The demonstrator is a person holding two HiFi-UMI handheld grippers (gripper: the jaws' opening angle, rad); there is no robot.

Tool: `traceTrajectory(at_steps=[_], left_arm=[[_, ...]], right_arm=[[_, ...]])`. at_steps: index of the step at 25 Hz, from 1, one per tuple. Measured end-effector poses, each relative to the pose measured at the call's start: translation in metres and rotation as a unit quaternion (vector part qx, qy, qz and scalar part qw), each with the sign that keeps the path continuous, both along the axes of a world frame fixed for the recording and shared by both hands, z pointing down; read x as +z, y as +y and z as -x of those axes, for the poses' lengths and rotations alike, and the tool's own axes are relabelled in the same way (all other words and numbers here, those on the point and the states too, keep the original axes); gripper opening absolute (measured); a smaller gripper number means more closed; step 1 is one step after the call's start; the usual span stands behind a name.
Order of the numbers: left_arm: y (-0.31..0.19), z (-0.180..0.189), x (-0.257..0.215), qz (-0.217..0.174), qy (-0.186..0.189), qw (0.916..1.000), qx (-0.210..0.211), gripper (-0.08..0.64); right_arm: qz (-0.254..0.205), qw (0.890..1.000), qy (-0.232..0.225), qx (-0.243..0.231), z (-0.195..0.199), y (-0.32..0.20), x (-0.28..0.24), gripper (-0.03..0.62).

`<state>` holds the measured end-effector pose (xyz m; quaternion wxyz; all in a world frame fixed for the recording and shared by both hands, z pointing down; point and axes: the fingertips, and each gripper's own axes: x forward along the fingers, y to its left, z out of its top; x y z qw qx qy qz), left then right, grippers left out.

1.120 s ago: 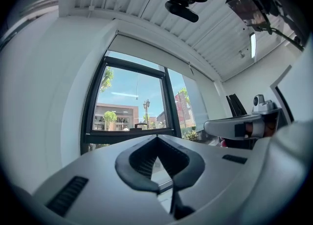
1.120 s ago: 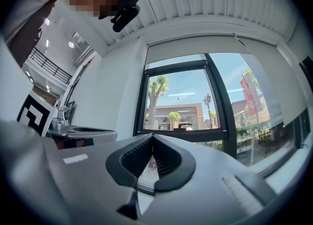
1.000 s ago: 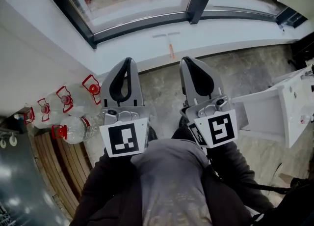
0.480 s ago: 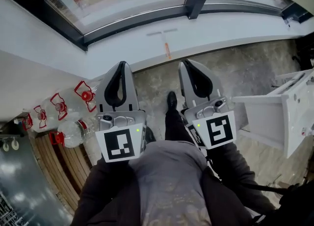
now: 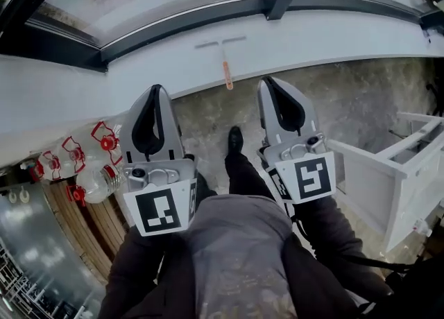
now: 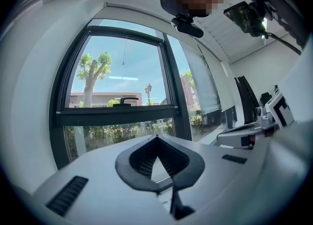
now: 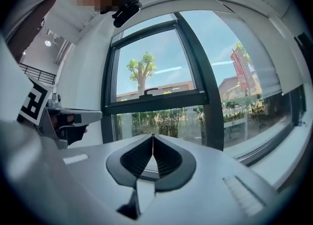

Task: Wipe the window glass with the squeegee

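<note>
Far L on the floor: clear water bottles (image 5: 94, 161) w/ red caps, next to a slatted wooden bench (image 5: 87, 224). L gripper (image 5: 154, 90) is clenched, tips meeting, nothing betw them. Squeegee (image 5: 223, 57) lies flat on the white sill (image 5: 333, 37), handle toward the person, ahead of & betw both grippers, touched by neither. A shoe (image 5: 235, 139) stands on the floor betw them. R gripper (image 5: 268, 82) also clenched, empty. Far R: white table frame (image 5: 388, 179), near R gripper. Only the head view shows the squeegee. Gripper views show the window glass (image 6: 122, 77) upright, the latch handle (image 6: 128, 101) on its dark frame, and a tree (image 6: 93, 72) outside
</note>
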<state>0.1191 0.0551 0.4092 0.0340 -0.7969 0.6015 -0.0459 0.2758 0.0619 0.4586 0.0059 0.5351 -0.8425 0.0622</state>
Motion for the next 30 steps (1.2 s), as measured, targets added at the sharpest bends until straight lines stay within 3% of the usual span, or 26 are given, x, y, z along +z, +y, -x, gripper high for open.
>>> traceTrajectory(at_steps=[5, 12, 19, 23, 30], left_arm=[[-0.025, -0.01, 0.004, 0.01, -0.011, 0.9998, -0.016, -0.005], [-0.044, -0.009, 0.01, 0.019, -0.025, 0.9993, -0.02, -0.005], [-0.075, 0.014, 0.033, 0.035, 0.012, 0.9989, -0.029, -0.005], [-0.113, 0.022, 0.09, 0.048, 0.021, 0.9983, -0.023, -0.005], [-0.175, 0.029, 0.212, 0.083, 0.031, 0.9958, -0.021, -0.005]], right_arm=[[0.008, 1.0, -0.002, 0.007, -0.022, -0.037, 0.01, 0.003], [0.017, 1.0, -0.013, -0.017, -0.008, -0.064, 0.017, 0.003], [0.024, 0.999, 0.005, -0.026, 0.017, -0.089, 0.03, 0.003], [0.045, 0.999, 0.013, -0.007, 0.022, -0.114, 0.088, 0.003], [0.107, 0.991, 0.004, 0.079, 0.037, -0.166, 0.24, 0.003]])
